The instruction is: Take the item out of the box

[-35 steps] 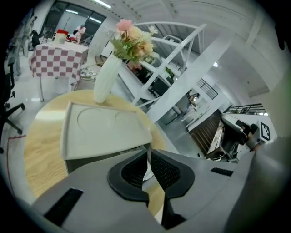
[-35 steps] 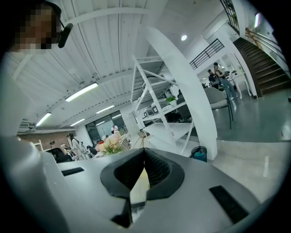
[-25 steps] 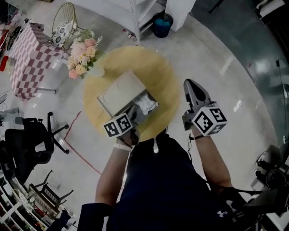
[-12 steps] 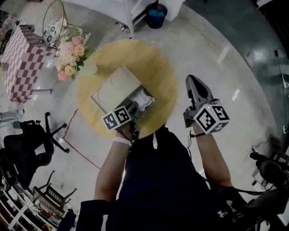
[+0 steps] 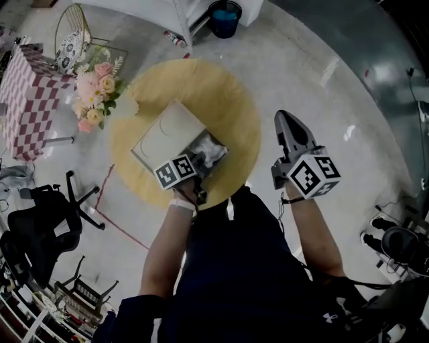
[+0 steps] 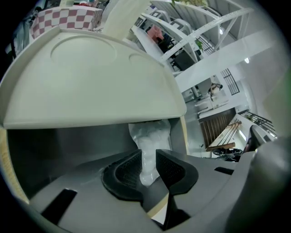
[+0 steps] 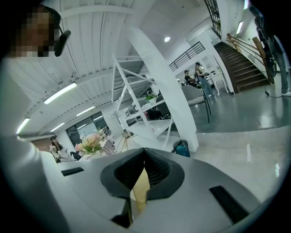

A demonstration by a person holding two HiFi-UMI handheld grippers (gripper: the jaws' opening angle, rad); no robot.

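Note:
A box with a raised white lid (image 5: 167, 130) stands on the round yellow table (image 5: 228, 94). Inside it lies a white plastic-wrapped item (image 5: 210, 150). My left gripper (image 5: 200, 162) reaches into the box's open side. In the left gripper view the lid (image 6: 91, 77) hangs overhead. There the item (image 6: 148, 143) runs down between the jaws of the left gripper (image 6: 149, 168), which stand open around it. My right gripper (image 5: 283, 124) hovers off the table's right edge, over the floor. In its own view the right gripper (image 7: 144, 170) is shut with nothing held.
A bunch of pink flowers (image 5: 94, 94) and a checkered table (image 5: 30, 94) stand left of the yellow table. A blue bin (image 5: 224, 17) is at the top and a black office chair (image 5: 40, 221) at the lower left. Grey floor surrounds the table.
The left gripper has edged a little further into the box toward the item. The right gripper has hardly moved. The view has shifted slightly.

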